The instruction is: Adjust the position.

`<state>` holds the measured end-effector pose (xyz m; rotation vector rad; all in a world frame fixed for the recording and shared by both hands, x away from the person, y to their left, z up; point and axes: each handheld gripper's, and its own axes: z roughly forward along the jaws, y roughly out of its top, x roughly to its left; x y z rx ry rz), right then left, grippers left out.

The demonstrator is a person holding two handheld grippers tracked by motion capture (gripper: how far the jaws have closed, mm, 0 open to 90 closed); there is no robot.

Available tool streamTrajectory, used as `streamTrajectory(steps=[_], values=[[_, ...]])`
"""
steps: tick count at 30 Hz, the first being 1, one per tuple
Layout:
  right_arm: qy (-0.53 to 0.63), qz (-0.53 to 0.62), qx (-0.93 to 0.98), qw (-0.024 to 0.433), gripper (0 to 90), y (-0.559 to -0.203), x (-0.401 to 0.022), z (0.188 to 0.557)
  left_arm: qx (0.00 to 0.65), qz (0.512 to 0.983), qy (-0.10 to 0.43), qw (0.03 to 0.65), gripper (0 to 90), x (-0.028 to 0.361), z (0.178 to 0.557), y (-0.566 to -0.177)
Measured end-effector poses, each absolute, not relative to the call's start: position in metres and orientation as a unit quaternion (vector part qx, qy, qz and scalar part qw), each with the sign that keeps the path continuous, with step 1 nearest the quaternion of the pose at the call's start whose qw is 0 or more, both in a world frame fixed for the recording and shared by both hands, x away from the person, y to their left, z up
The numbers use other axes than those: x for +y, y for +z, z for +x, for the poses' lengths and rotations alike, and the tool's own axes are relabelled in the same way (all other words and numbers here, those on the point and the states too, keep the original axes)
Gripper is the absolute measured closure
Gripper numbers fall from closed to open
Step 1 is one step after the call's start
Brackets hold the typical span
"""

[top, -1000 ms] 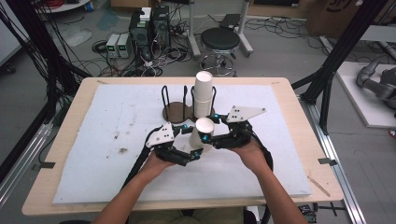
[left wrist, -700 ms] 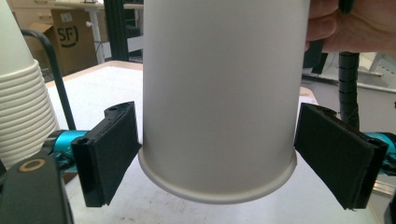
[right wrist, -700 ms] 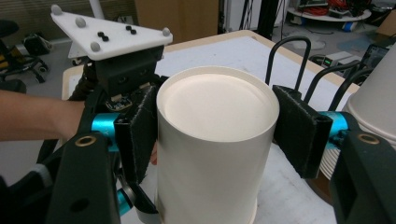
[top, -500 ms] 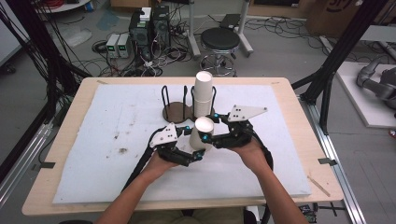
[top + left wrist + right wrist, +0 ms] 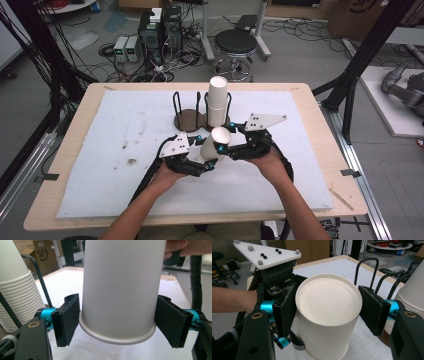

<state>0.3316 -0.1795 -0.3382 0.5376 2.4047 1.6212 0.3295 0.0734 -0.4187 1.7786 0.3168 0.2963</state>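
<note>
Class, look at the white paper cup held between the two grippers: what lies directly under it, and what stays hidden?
Under the paper cup lies the white mat on the table. The cup is upside down, so its closed base faces up; its inside is covered and cannot be seen.

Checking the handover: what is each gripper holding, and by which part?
The left gripper, jaws just closed, clamps the paper cup near its rolled rim. The right gripper, just opening, flanks its closed base without pressing.
</note>
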Motion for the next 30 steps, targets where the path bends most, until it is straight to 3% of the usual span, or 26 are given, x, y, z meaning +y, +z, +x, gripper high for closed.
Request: streamTrajectory(steps=[4,17,30], values=[[0.552,0.182,0.807,0.103,22.1,-0.337,-0.182,0.33,0.137,0.786,0.126,0.59,24.5,0.074,0.33,-0.413],[0.542,0.14,0.822,0.109,20.8,-0.335,-0.202,0.328,0.128,0.841,0.114,0.514,25.2,0.078,0.332,-0.396],[0.494,0.098,0.857,0.107,20.7,-0.335,-0.209,0.329,0.077,0.882,0.111,0.452,25.2,0.072,0.332,-0.377]])
